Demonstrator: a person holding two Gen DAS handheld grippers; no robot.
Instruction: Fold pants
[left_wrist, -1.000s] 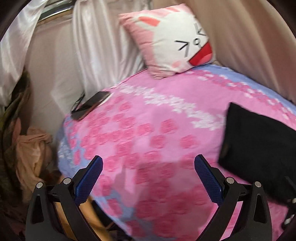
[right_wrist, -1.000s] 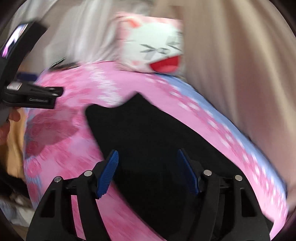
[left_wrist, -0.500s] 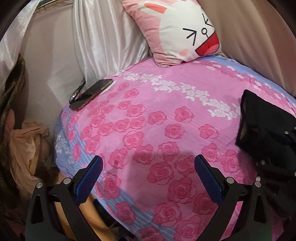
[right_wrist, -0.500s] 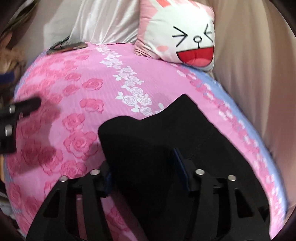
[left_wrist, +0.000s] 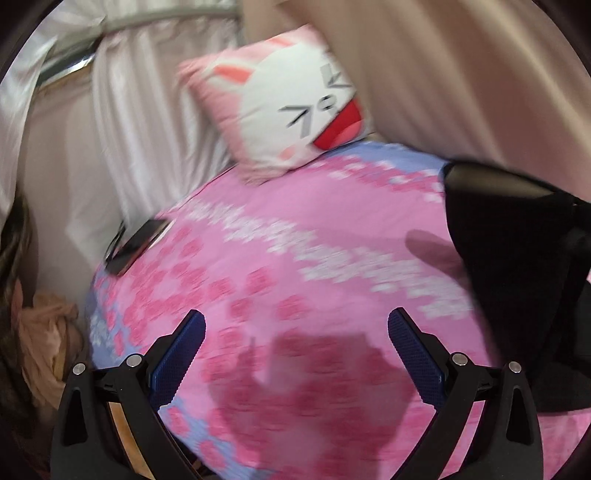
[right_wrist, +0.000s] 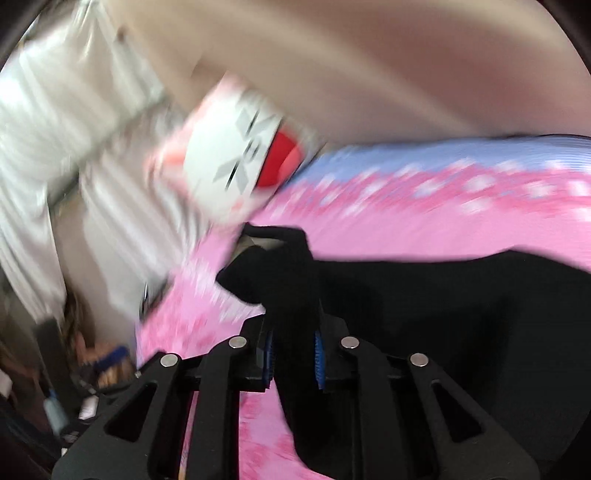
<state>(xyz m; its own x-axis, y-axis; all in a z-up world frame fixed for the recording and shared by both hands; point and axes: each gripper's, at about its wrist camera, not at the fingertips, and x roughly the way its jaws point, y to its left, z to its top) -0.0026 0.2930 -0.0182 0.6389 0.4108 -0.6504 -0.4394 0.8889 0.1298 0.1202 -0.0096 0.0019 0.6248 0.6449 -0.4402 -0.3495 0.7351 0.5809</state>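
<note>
Right wrist: fingers (right_wrist: 320, 354) now closing on pants (right_wrist: 424, 306)

Left wrist cam: looks down past jaws over bed (left_wrist: 280, 236), pillow (left_wrist: 280, 99) far ahead. Right wrist cam: rolled, blurred, closer; shares bed, pillow, pants (right_wrist: 443, 295).

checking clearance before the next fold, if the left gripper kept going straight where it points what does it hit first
Most likely the pink rose bedspread, which fills the gap between the open left gripper. The black pants lie off to the right; depth is blurred.
</note>
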